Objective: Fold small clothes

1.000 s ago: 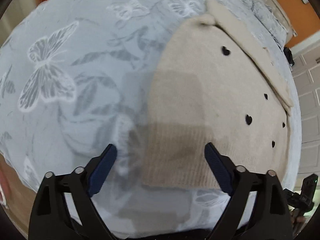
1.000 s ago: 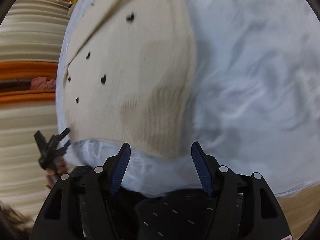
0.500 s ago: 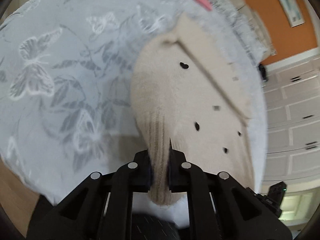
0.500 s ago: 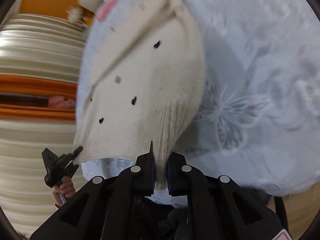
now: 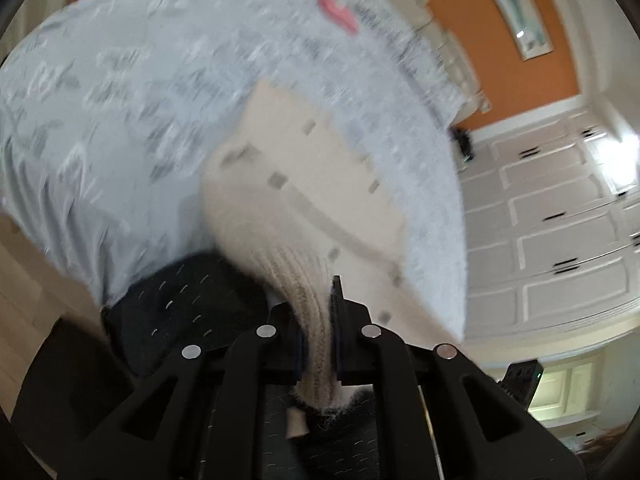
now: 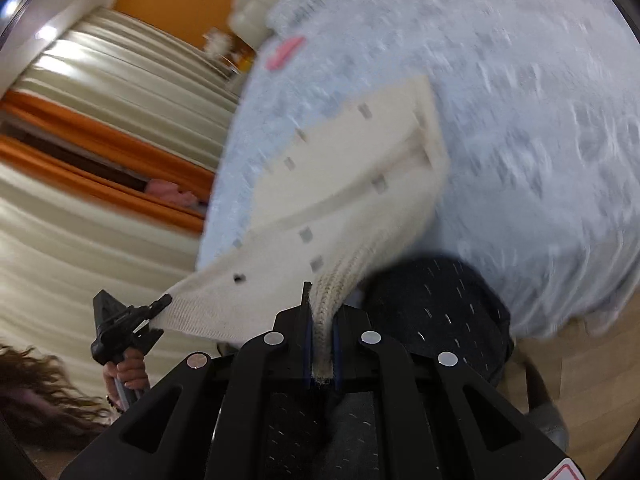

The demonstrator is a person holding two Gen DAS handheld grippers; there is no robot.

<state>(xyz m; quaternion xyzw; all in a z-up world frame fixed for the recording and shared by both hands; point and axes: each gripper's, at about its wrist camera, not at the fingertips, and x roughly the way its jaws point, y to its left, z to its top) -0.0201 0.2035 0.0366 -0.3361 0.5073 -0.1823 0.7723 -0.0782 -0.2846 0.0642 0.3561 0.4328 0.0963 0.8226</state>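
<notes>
A small cream knitted sweater point(image 5: 308, 184) with little dark heart marks hangs over a pale blue bedspread point(image 5: 132, 92) printed with butterflies. Its ribbed hem is lifted off the bed by both corners. My left gripper point(image 5: 318, 336) is shut on one hem corner. My right gripper point(image 6: 320, 340) is shut on the other corner of the sweater point(image 6: 340, 176). In the right wrist view the left gripper point(image 6: 160, 304) shows from the side, pinching the far end of the hem, with a hand below it. The upper part of the sweater still lies on the bedspread point(image 6: 520, 100). Both views are blurred.
A pink item point(image 5: 338, 14) lies near the bed's far end, by pillows point(image 5: 432, 48). White panelled cabinets point(image 5: 560, 220) and an orange wall point(image 5: 500, 32) stand beyond the bed. Cream and orange curtains point(image 6: 100, 128) hang on the other side. A person's dark patterned trousers point(image 6: 432, 304) are below the grippers.
Both grippers went from open beside the hem to shut on it. They have since risen, lifting the sweater's lower edge off the bed.
</notes>
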